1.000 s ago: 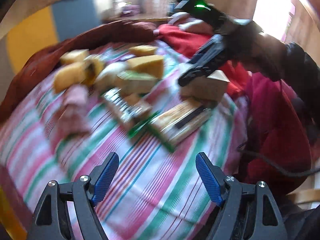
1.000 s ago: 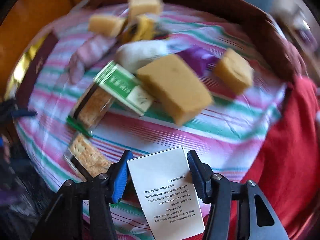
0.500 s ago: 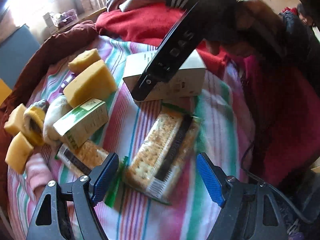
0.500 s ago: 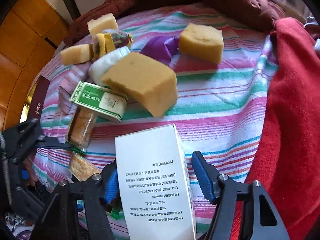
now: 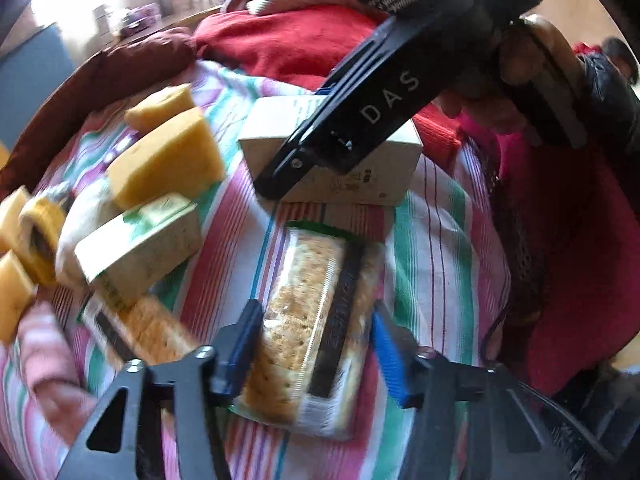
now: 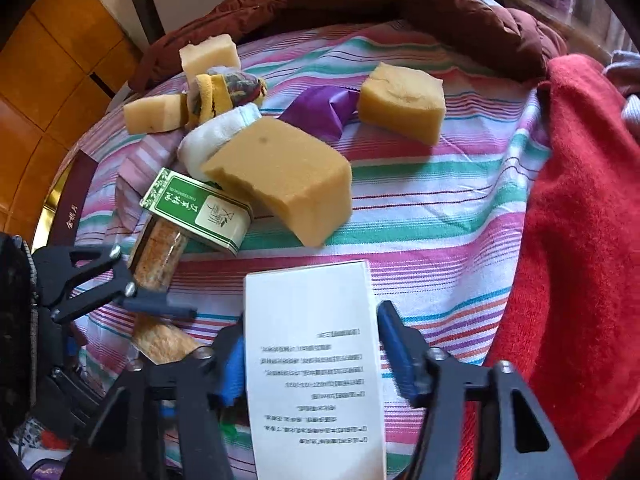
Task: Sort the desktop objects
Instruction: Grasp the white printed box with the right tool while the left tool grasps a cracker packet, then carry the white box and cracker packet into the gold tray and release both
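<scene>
A clear packet of crackers point(image 5: 304, 320) lies on the striped cloth point(image 5: 432, 248). My left gripper point(image 5: 316, 352) points down over its near end, and its closing jaws have both blue pads against the packet's sides. A white printed box point(image 6: 312, 320) stands between the pads of my right gripper point(image 6: 312, 360), whose jaws are also closing and touch both of its sides. From the left wrist, that box point(image 5: 360, 176) rests on the cloth just beyond the packet, under the right gripper's black finger point(image 5: 360, 120). One left finger point(image 6: 160, 306) shows at the right wrist view's left edge.
A green tea box point(image 6: 200, 212) lies on a second cracker packet point(image 6: 160, 248). Several yellow sponge blocks point(image 6: 288, 176), a white rolled sock point(image 6: 216, 136) and a purple wrapper point(image 6: 320, 108) crowd the far side. Red cloth point(image 6: 580, 240) borders the right, brown cloth point(image 6: 360, 0) the back.
My left gripper came down over the cracker packet and its wide jaws narrowed onto it. The right gripper carried the white box across, loosened briefly, then narrowed on it again.
</scene>
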The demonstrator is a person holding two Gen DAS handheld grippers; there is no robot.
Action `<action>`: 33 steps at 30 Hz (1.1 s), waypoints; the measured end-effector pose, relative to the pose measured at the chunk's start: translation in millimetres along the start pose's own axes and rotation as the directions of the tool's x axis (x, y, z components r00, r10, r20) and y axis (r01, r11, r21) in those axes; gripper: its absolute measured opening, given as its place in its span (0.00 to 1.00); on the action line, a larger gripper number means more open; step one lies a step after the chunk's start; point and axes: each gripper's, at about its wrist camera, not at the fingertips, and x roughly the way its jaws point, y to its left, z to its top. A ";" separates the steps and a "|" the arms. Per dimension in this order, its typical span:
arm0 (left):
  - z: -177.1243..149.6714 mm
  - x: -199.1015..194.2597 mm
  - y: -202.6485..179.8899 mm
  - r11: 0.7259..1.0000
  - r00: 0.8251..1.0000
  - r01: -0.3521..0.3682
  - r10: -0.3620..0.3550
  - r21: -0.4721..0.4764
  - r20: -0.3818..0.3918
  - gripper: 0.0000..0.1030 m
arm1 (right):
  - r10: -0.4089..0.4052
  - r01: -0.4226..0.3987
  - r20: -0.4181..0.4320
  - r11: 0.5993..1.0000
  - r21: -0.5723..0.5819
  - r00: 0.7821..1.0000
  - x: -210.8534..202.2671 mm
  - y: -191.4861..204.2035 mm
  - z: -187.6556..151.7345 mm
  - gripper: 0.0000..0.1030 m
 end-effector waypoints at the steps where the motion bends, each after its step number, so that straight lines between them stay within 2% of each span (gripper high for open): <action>1: -3.6 -2.6 -1.1 1.000 1.000 -0.010 0.010 -0.018 0.005 0.47 | -0.004 0.004 -0.001 1.000 -0.005 1.000 -0.1 -0.5 -0.1 0.55; 6: -33.1 -17.3 -11.5 0.988 0.996 -0.075 0.081 -0.133 0.034 0.47 | -0.014 0.014 -0.015 1.000 0.001 1.000 -0.4 -7.8 -0.9 0.52; 13: -80.1 -40.0 -15.5 0.924 0.978 -0.167 0.201 -0.343 0.064 0.47 | -0.009 0.009 -0.013 1.000 0.016 1.000 -7.4 -16.6 -1.4 0.52; 19: -82.3 -41.1 -17.1 0.904 0.968 -0.202 0.242 -0.376 0.064 0.47 | -0.023 0.023 -0.012 0.999 0.040 1.000 -15.0 -21.2 -0.3 0.50; 23: -87.1 -46.4 -16.7 0.896 0.967 -0.195 0.244 -0.398 0.077 0.46 | -0.042 0.042 0.002 0.998 0.038 0.999 -28.5 -11.5 0.6 0.49; 25: -94.1 -55.8 -11.9 0.879 0.967 -0.172 0.237 -0.445 0.094 0.46 | -0.043 0.042 0.025 0.999 0.027 0.999 -40.4 -2.0 2.0 0.49; 27: -104.7 -75.7 -4.7 0.859 0.956 -0.180 0.268 -0.480 0.121 0.46 | -0.030 0.029 0.054 0.999 0.025 0.998 -54.1 7.0 3.5 0.49; 30: -121.6 -101.4 -3.7 0.825 0.936 -0.200 0.320 -0.529 0.147 0.46 | -0.009 0.009 0.095 1.000 0.008 0.995 -55.0 95.2 4.0 0.49; 31: -127.7 -111.8 -0.3 0.811 0.930 -0.191 0.330 -0.554 0.163 0.46 | 0.000 -0.001 0.107 1.000 0.001 0.994 -42.6 116.7 6.1 0.49; 33: -137.5 -131.3 -3.2 0.782 0.916 -0.192 0.359 -0.592 0.177 0.46 | 0.032 -0.030 0.134 0.999 -0.015 0.990 -37.8 130.6 9.5 0.49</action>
